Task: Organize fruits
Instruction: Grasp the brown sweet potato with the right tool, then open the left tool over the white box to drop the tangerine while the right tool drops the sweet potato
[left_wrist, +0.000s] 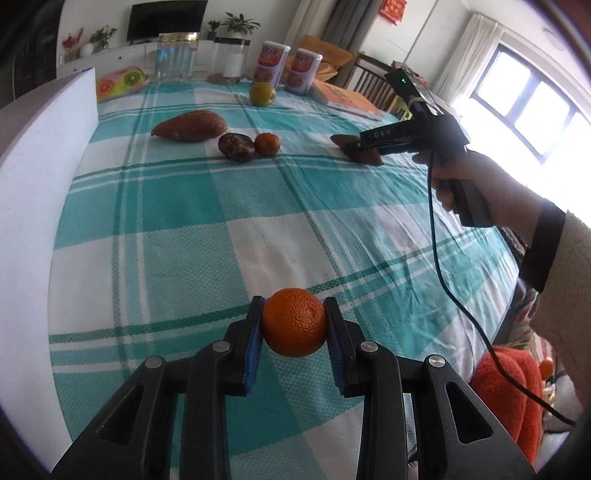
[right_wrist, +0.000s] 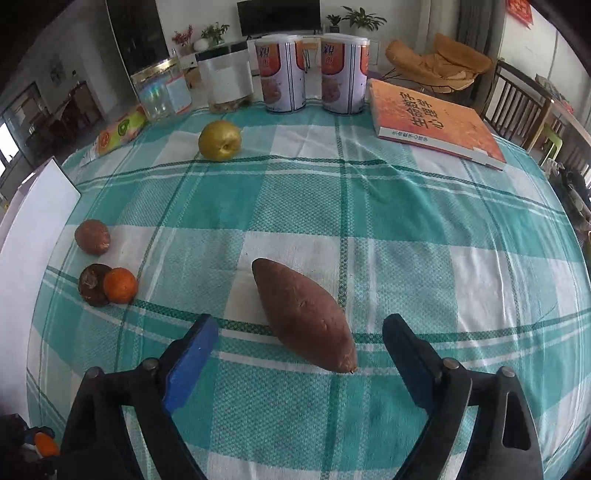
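My left gripper (left_wrist: 294, 308) is shut on an orange (left_wrist: 294, 323), held just above the teal checked tablecloth (left_wrist: 166, 206). In the right wrist view a reddish-brown sweet potato (right_wrist: 304, 314) lies between the blue pads of my right gripper (right_wrist: 301, 321), which is open with a gap on both sides. From the left wrist view that gripper (left_wrist: 354, 146) hovers over the same sweet potato (left_wrist: 365, 157), with a person's hand on its handle. A second sweet potato (left_wrist: 190, 125), a dark brown fruit (left_wrist: 236, 146), a small orange (left_wrist: 266, 144) and a yellow-green pear (left_wrist: 262, 94) lie further back.
A white board (left_wrist: 44, 166) stands along the table's left edge. At the far edge stand a clear jar (right_wrist: 162, 92), a second jar (right_wrist: 225, 81) and two cans (right_wrist: 284, 74). An orange book (right_wrist: 432, 122) lies at the back right. A fruit-print packet (right_wrist: 118, 133) lies at the back left.
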